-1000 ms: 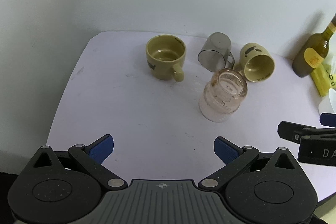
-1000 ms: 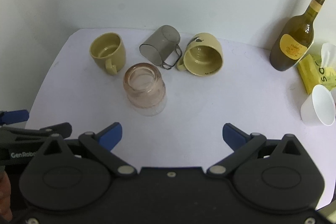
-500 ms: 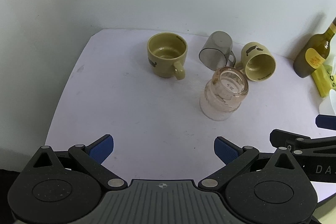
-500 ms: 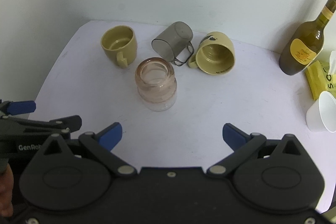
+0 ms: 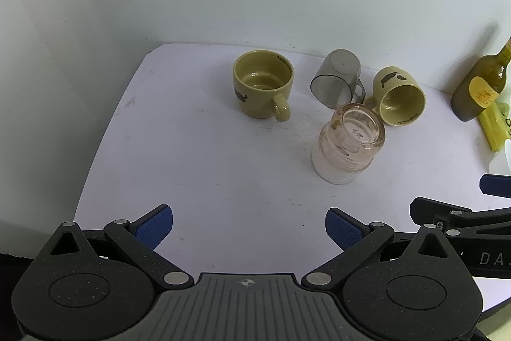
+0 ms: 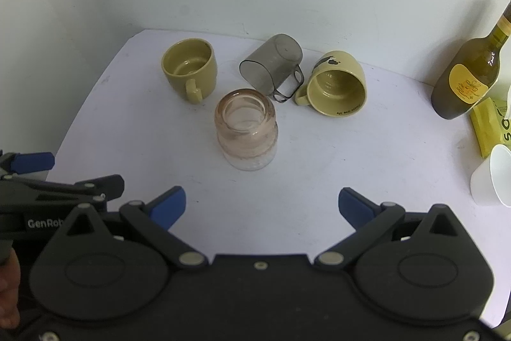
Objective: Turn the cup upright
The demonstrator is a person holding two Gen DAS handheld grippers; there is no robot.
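The table [image 6: 319, 168] is white. Two mugs are olive-yellow with dark motifs: one upright [image 6: 190, 69], one tipped [image 6: 335, 85]. The plastic cup [image 6: 271, 66] is smoky grey, the glass jar [image 6: 246, 130] pinkish-clear, the bottle [image 6: 469, 75] dark olive with a yellow label.

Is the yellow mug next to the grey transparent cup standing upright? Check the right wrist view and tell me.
No, the yellow mug beside the grey transparent cup lies on its side, its open mouth facing the camera.

On the table [image 6: 319, 168], a jar [image 6: 246, 130] stood before three cups in a row: upright mug [image 6: 190, 69] left, tipped cup [image 6: 271, 66] between, tipped mug [image 6: 338, 85] right. A bottle [image 6: 469, 75] stood far right.
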